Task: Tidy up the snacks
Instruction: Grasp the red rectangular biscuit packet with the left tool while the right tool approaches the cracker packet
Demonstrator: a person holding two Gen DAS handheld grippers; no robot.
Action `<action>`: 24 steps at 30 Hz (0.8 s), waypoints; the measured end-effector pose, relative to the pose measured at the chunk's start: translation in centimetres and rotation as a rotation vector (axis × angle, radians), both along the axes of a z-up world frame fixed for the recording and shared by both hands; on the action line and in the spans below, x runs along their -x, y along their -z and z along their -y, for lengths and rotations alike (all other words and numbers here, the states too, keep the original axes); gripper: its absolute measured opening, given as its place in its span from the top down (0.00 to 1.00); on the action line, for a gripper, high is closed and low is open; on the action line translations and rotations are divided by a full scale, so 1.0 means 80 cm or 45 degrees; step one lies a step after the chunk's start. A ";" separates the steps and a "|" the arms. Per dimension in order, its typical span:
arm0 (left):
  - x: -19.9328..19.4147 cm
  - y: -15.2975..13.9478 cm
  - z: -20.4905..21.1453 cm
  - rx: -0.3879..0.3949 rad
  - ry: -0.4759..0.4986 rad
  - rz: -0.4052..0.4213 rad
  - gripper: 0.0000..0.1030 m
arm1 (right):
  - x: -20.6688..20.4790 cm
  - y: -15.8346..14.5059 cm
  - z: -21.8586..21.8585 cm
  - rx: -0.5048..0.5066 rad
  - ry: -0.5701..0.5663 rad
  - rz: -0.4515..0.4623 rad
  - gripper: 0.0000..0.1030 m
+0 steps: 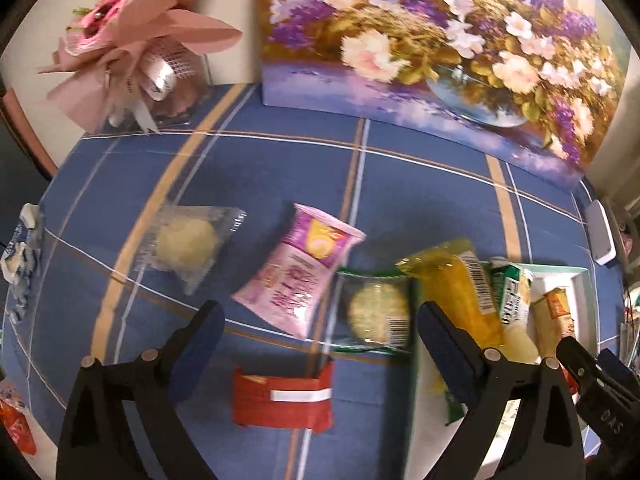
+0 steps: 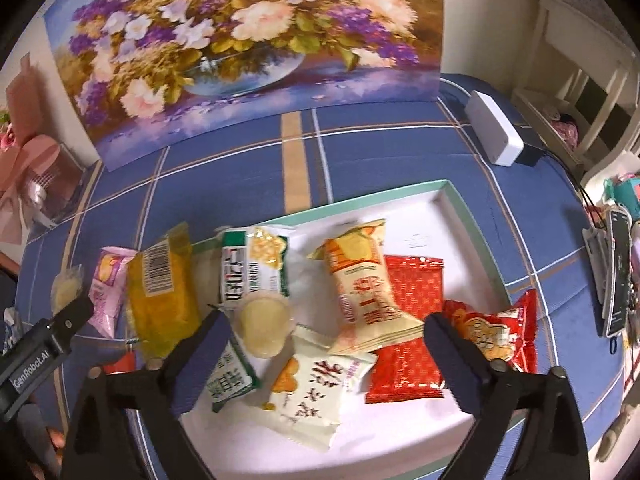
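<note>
My left gripper is open and empty above the blue cloth. Between its fingers lie a pink snack pack, a green-edged round cracker pack and, nearer, a red bar. A clear pack with a pale ball lies to the left. My right gripper is open and empty over the white tray, which holds several snacks: an orange-cream pack, a red pack, a white pack, a jelly cup and a yellow pack on its left rim.
A flower painting stands at the back of the table, a pink bouquet at the back left. A white box lies at the right. A blue-white wrapper sits at the left edge. A phone hangs at the right.
</note>
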State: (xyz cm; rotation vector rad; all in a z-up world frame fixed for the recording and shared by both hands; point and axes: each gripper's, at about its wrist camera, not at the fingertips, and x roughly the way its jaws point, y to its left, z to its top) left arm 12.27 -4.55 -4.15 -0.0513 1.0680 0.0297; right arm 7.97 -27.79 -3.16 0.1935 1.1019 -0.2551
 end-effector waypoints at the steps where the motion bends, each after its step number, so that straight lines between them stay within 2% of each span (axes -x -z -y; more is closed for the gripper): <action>1: 0.001 -0.002 -0.006 -0.003 -0.012 0.008 0.06 | 0.000 -0.001 -0.004 0.001 -0.006 0.004 0.01; 11: 0.016 -0.015 -0.073 0.032 -0.162 0.069 0.05 | 0.001 -0.008 -0.056 -0.056 -0.099 0.083 0.00; 17: 0.026 -0.025 -0.114 0.067 -0.252 0.120 0.04 | 0.000 -0.010 -0.099 -0.060 -0.205 0.098 0.00; 24: 0.033 -0.026 -0.139 0.088 -0.297 0.087 0.04 | 0.002 -0.007 -0.152 -0.070 -0.328 0.087 0.00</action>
